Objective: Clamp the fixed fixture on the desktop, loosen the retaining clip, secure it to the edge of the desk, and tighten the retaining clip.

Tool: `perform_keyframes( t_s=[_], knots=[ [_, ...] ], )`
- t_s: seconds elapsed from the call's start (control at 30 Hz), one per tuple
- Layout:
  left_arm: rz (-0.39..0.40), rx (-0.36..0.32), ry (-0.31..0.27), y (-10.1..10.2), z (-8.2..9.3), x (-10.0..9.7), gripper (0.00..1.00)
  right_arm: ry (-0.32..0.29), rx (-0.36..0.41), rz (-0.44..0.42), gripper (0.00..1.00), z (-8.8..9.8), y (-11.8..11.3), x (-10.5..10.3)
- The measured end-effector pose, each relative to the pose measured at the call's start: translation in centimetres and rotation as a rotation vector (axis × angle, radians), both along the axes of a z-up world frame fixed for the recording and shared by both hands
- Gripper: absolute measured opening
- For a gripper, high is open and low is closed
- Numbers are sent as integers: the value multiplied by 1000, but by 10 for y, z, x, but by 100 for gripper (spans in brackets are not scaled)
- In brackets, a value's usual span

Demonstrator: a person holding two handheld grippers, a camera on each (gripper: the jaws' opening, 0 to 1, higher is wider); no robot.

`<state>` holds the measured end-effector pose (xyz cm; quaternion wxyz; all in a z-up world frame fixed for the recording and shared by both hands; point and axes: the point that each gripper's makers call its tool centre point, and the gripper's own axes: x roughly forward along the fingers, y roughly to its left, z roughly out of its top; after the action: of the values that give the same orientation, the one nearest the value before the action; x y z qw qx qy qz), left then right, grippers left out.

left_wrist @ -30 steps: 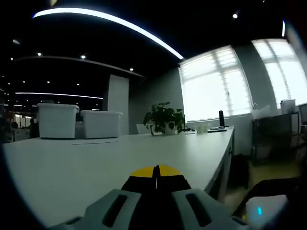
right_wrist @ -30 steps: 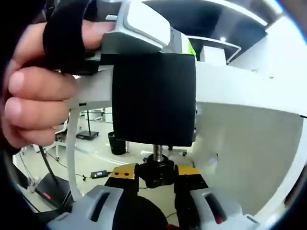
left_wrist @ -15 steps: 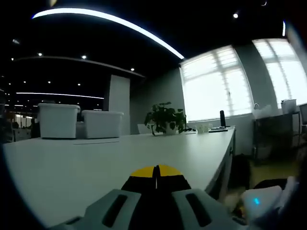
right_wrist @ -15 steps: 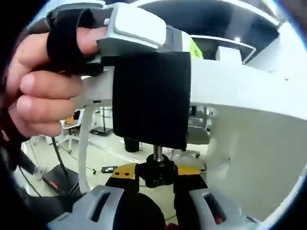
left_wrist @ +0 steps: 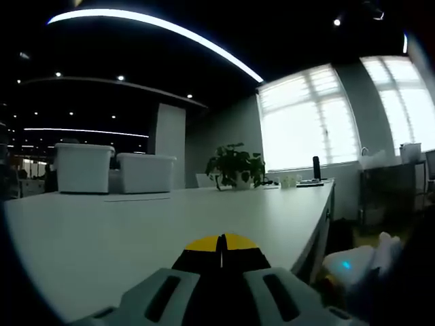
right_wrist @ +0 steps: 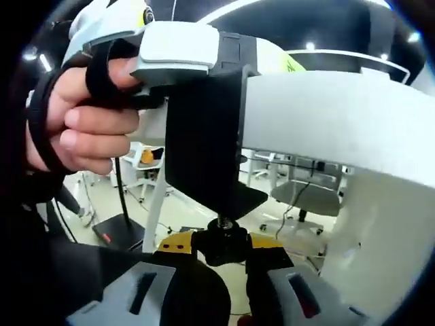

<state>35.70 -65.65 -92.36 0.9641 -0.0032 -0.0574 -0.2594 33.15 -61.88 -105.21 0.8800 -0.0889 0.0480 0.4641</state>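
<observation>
In the left gripper view, the left gripper (left_wrist: 221,243) rises at six o'clock with its yellow-tipped jaws pressed together on nothing, resting low over the white desk (left_wrist: 136,224). Two white bins (left_wrist: 112,170) stand toward nine o'clock, a potted plant (left_wrist: 234,166) near the centre, bright windows (left_wrist: 319,115) toward two o'clock. At four o'clock a pale device with a blue light (left_wrist: 350,266) shows just past the desk edge. In the right gripper view, the right gripper (right_wrist: 221,246) at six o'clock is closed on the black screw knob (right_wrist: 222,239) beneath the black clamp fixture (right_wrist: 204,146), which straddles the desk edge (right_wrist: 326,119). A hand (right_wrist: 92,129) at nine o'clock holds the other gripper's grey body (right_wrist: 180,54) atop the fixture.
</observation>
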Motion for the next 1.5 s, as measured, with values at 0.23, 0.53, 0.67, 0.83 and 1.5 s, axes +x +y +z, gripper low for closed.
perform_keyframes(
  t_s=[0.23, 0.53, 0.67, 0.83, 1.5],
  knots=[
    [1, -2, 1, 0, 0, 0, 1, 5, -2, 107, 25, -2, 4, -2],
    [7, -3, 4, 0, -1, 1, 1, 4, 9, 185, 25, -5, 6, 2],
    [7, -3, 3, 0, -1, 2, 1, 4, 11, 184, 26, -5, 7, 2],
    [6, -4, 6, 0, -1, 2, 1, 22, 30, 109, 26, 0, 5, 3],
    [-9, 3, -15, -2, 1, -1, 1, 11, 100, -566, 46, 2, -23, 0]
  ],
)
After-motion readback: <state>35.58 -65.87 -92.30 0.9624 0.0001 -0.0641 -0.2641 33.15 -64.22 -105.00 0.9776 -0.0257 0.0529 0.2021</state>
